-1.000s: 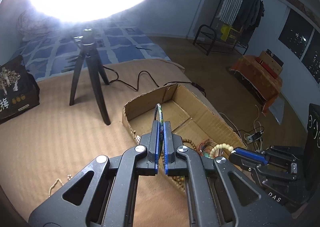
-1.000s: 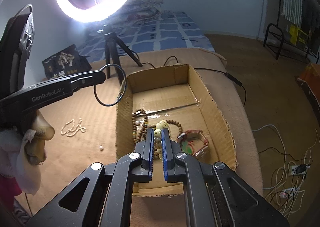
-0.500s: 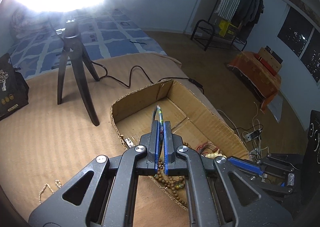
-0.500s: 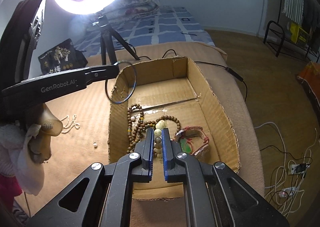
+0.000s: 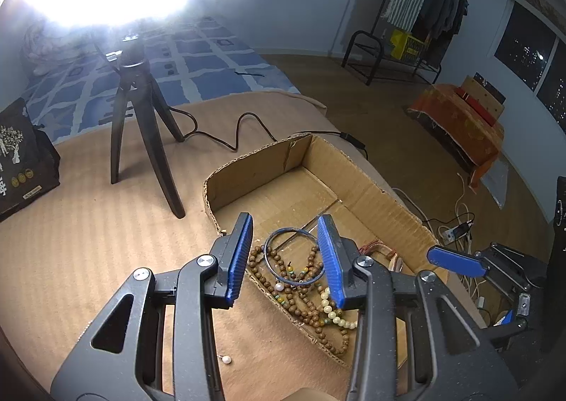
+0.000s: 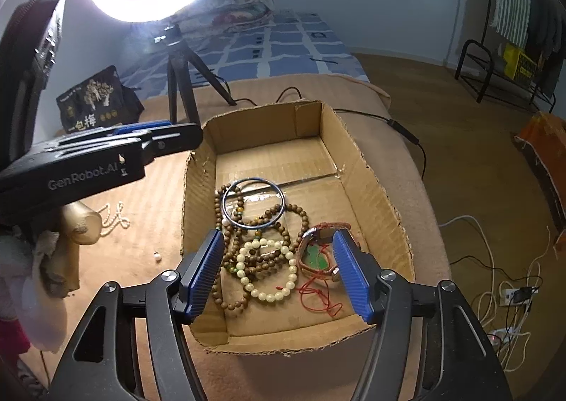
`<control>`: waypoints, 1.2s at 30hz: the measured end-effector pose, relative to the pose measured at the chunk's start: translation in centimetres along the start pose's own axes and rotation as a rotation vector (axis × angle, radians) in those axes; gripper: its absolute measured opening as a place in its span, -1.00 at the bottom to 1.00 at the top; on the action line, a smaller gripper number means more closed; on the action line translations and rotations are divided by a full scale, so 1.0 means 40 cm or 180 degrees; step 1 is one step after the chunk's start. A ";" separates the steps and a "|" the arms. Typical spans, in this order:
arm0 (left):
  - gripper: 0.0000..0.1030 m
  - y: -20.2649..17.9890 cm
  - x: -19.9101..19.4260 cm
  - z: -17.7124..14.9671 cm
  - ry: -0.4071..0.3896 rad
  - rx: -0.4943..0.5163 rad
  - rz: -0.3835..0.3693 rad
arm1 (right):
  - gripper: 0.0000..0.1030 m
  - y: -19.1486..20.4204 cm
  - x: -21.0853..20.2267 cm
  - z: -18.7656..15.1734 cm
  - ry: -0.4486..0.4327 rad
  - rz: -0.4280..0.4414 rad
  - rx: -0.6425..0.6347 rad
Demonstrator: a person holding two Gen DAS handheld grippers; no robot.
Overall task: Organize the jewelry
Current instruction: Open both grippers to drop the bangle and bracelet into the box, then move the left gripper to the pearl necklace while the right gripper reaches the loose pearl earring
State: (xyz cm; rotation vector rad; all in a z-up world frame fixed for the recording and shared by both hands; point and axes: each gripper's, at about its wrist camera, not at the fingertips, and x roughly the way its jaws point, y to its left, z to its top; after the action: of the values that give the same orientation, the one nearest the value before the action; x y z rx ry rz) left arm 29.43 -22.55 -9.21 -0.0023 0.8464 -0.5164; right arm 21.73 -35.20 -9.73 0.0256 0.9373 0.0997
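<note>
The cardboard box [image 5: 247,174] [image 6: 375,196] lies on the tan mat. Inside it, a thin blue bangle [image 5: 269,268] [image 6: 226,206] rests flat on the brown bead bracelets [image 5: 304,298] [image 6: 300,215]. Beside them are a cream bead bracelet [image 6: 244,275] and a red-brown bracelet with a green piece [image 6: 318,256]. My left gripper [image 5: 284,256] [image 6: 177,132] hangs over the bangle, its jaws opening, touching nothing. My right gripper [image 6: 277,273] [image 5: 456,261] hovers above the box's near end, jaws also opening and empty. A pearl necklace [image 6: 113,217] and a loose pearl [image 6: 156,256] [image 5: 226,360] lie on the mat.
A ring light on a black tripod [image 5: 141,139] [image 6: 180,86] stands behind the box, its cable [image 5: 240,132] trailing across the mat. A black printed bag [image 6: 95,100] sits far left. The mat's right edge drops to a floor with wires and a power strip [image 6: 513,295].
Both grippers went from shut to open. The blue bangle that the left gripper held over the box now lies inside it on the beads.
</note>
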 end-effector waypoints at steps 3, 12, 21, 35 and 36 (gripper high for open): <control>-0.26 0.003 -0.011 -0.001 -0.0007 0.0005 0.0007 | 0.23 0.007 -0.001 0.000 0.0016 -0.0051 -0.0030; -0.26 0.018 -0.041 -0.011 -0.0012 -0.0016 0.0077 | 0.25 0.023 -0.020 -0.001 -0.0020 -0.0073 -0.0055; -0.26 0.025 -0.080 -0.021 -0.0030 -0.0033 0.0089 | 0.27 0.043 -0.042 0.000 -0.0058 -0.0121 -0.0033; -0.25 0.056 -0.186 -0.047 -0.0126 0.0040 0.0192 | 0.27 0.108 -0.102 -0.001 -0.0218 -0.0043 -0.0129; -0.25 0.063 -0.194 -0.052 -0.0128 0.0041 0.0207 | 0.27 0.112 -0.105 -0.004 -0.0242 -0.0023 -0.0135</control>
State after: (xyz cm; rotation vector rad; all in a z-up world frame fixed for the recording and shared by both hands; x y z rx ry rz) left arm 24.82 -16.54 -5.59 0.0264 0.8012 -0.4594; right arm 18.80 -31.14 -6.14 -0.0133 0.8592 0.1110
